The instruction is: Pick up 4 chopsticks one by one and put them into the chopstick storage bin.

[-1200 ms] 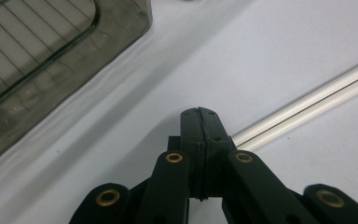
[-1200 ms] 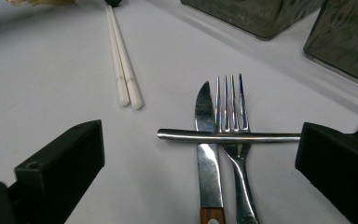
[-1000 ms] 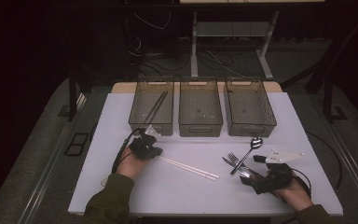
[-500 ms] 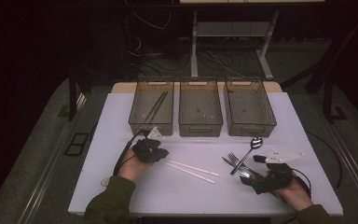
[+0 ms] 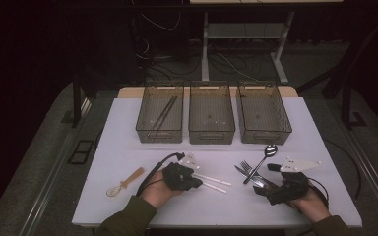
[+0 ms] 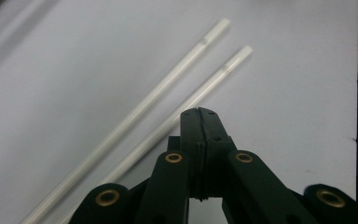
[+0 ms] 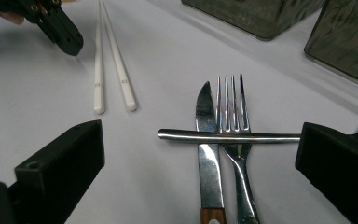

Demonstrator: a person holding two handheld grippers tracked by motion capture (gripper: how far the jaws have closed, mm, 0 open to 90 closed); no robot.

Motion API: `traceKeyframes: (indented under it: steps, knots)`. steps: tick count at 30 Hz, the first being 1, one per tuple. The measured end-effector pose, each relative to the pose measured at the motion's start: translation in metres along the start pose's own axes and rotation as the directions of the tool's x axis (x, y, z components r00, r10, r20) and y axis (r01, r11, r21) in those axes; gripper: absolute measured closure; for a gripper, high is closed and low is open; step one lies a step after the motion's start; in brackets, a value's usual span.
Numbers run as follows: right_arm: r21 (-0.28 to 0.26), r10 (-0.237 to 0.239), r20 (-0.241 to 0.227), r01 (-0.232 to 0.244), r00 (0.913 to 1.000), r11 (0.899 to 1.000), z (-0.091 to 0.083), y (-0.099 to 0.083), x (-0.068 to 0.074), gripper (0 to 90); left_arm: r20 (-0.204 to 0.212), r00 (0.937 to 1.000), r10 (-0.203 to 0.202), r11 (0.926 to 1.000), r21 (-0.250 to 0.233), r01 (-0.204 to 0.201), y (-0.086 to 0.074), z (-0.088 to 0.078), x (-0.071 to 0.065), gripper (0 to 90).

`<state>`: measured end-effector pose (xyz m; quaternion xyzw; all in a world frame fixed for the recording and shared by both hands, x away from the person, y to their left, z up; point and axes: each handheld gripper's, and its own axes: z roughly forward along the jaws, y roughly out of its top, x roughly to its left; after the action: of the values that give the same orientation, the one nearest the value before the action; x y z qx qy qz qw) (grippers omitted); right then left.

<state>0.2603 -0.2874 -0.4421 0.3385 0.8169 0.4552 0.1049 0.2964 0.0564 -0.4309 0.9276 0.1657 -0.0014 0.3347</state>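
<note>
white chopsticks (image 6: 168, 100) are seen just beside the left gripper (image 6: 199, 111), its jaws pressed together, empty; the right gripper (image 7: 200, 154) is spread wide around knife (image 7: 209, 154) and fork (image 7: 233, 140).

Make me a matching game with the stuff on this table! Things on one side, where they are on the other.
Things:
1. dark chopsticks
2. white chopsticks
3. wooden spoon
4. metal spoon

Places:
A. lying across the knife and fork
B. on the table by its left edge, alone
C. inside the left bin
D. on the table just in front of the shut left tongs

Pairs: 1-C, 2-D, 3-B, 4-A
</note>
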Motion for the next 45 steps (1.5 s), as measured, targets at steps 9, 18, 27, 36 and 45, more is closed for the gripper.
traceKeyframes:
  steps: [9, 18, 27, 36, 45]
  knots:
    - [0.001, 0.000, -0.001, 0.000, 1.0000, 1.000, 0.000, 0.000, 0.000, 1.4, 0.006, 0.9991, 0.043, 0.9987, 0.026, -0.043, 0.008, 0.016, 0.002, 89.2]
    - [0.003, 0.001, -0.001, -0.001, 1.0000, 1.000, 0.000, 0.000, 0.000, 1.5, -0.003, 0.9999, -0.016, 0.9995, -0.028, 0.016, 0.012, 0.024, 0.001, 89.2]
    - [0.004, 0.000, 0.000, 0.000, 1.0000, 1.000, 0.001, 0.000, 0.000, 1.4, -0.009, 0.9999, -0.012, 0.9989, -0.045, 0.011, 0.013, 0.026, 0.005, 89.2]
    - [0.000, -0.001, -0.001, 0.001, 1.0000, 1.000, 0.000, 0.000, 0.000, 1.4, -0.045, 0.9981, -0.041, 0.9968, -0.071, 0.037, 0.008, 0.001, 0.018, 89.2]
    - [0.000, -0.002, -0.003, 0.002, 1.0000, 1.000, 0.000, 0.000, 0.000, 1.4, -0.234, 0.9576, -0.168, 0.9857, -0.048, 0.162, -0.025, -0.035, 0.064, 89.1]
